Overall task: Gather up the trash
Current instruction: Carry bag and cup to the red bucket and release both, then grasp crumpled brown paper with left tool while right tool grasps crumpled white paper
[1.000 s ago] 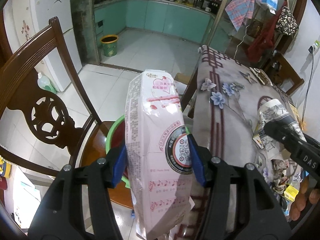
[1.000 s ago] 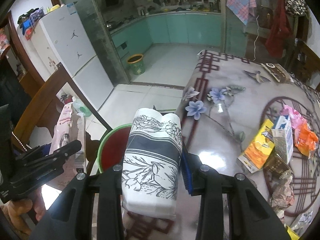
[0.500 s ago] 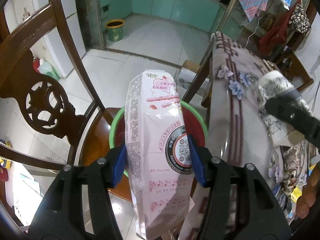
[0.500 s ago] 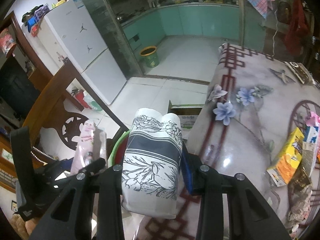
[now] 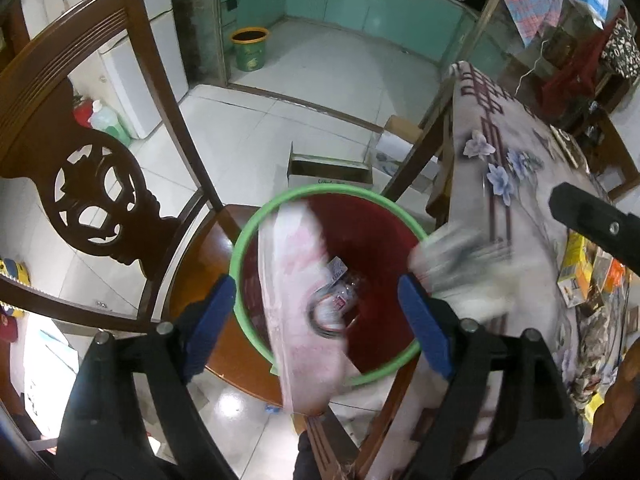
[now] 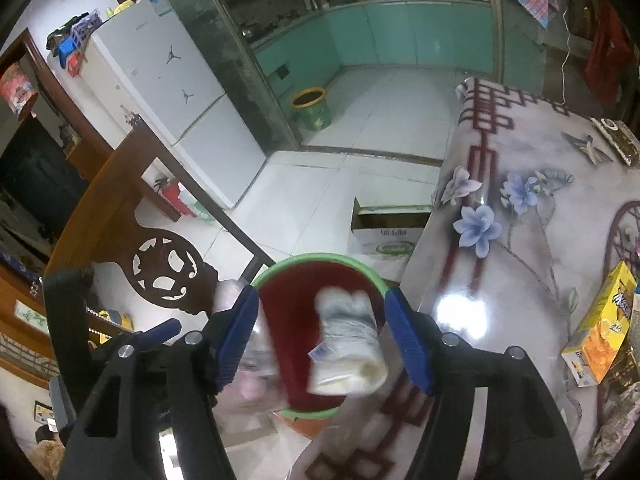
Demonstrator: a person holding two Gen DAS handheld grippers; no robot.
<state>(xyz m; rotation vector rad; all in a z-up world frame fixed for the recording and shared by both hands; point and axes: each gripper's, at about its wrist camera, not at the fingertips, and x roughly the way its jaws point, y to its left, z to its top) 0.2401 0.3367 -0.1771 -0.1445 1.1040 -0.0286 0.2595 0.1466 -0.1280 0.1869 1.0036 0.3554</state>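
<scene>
A red bin with a green rim (image 5: 336,190) (image 6: 320,258) stands on a wooden chair seat beside the table. My left gripper (image 5: 316,324) hangs over it and its jaws are opening. The pink snack bag (image 5: 296,304), blurred, drops between the blue pads without touching them. My right gripper (image 6: 324,340) is above the bin's table side, its jaws also opening. The white floral-print package (image 6: 348,340) falls loose between its pads, and shows as a blur (image 5: 460,256) in the left wrist view. The bin holds some wrappers.
The carved chair back (image 5: 92,200) rises left of the bin. The flowered table (image 6: 520,240) on the right carries a yellow box (image 6: 600,340) and more litter. An open cardboard box (image 6: 384,224) and a small green bucket (image 5: 250,48) stand on the tiled floor.
Both grippers came over the bin and opened. The pink bag and the white floral package have left the pads and are falling toward the bin.
</scene>
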